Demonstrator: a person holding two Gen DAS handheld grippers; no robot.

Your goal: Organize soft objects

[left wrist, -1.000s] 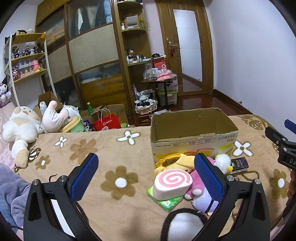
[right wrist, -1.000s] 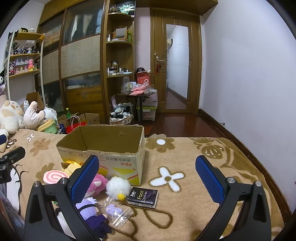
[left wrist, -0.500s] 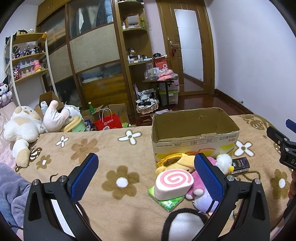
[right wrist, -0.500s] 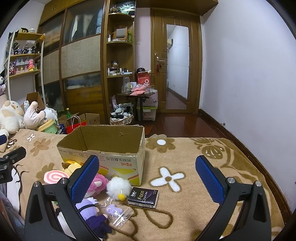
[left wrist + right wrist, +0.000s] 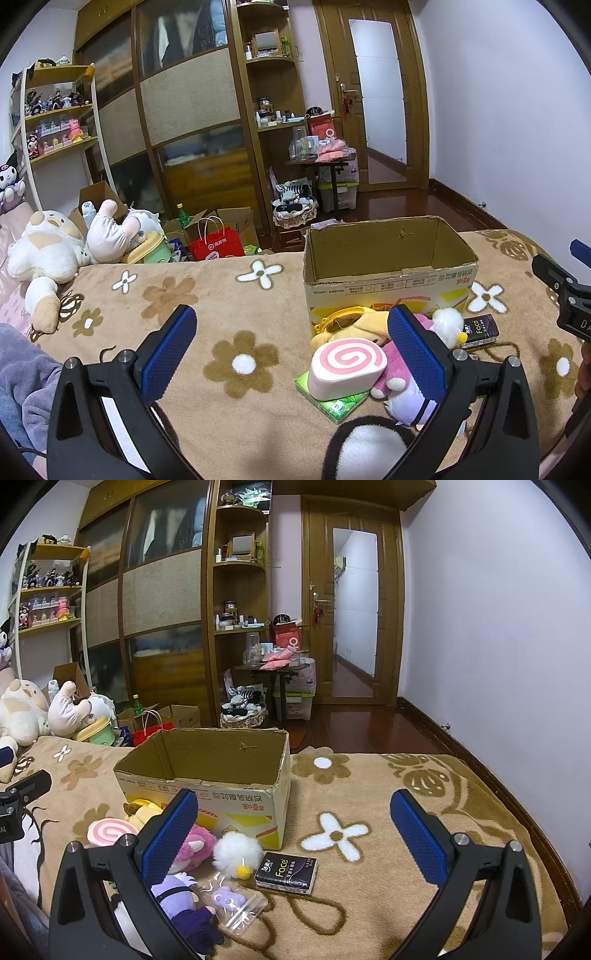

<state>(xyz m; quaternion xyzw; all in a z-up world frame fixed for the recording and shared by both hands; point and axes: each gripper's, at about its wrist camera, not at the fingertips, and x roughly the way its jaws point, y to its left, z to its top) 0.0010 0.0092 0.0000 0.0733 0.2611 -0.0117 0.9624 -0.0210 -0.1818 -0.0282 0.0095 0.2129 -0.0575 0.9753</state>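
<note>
An open cardboard box [image 5: 388,258] [image 5: 207,771] stands on the flowered blanket. In front of it lies a pile of soft toys: a pink swirl roll cushion [image 5: 347,363] [image 5: 110,830], a yellow plush [image 5: 354,323], a pink plush [image 5: 194,845], a white pompom [image 5: 236,853], a purple doll [image 5: 181,893]. My left gripper [image 5: 291,354] is open and empty, just left of the pile. My right gripper [image 5: 295,838] is open and empty, right of the pile.
A black tissue pack [image 5: 286,873] and a clear bag with a small purple toy [image 5: 231,904] lie by the pile. A green tissue pack [image 5: 338,402] lies under the roll. Large plush toys [image 5: 40,251] sit at the far left. The bed edge drops to a wooden floor [image 5: 354,731].
Both views have shifted very slightly; the pile and box stay where they were. Both grippers remain open.
</note>
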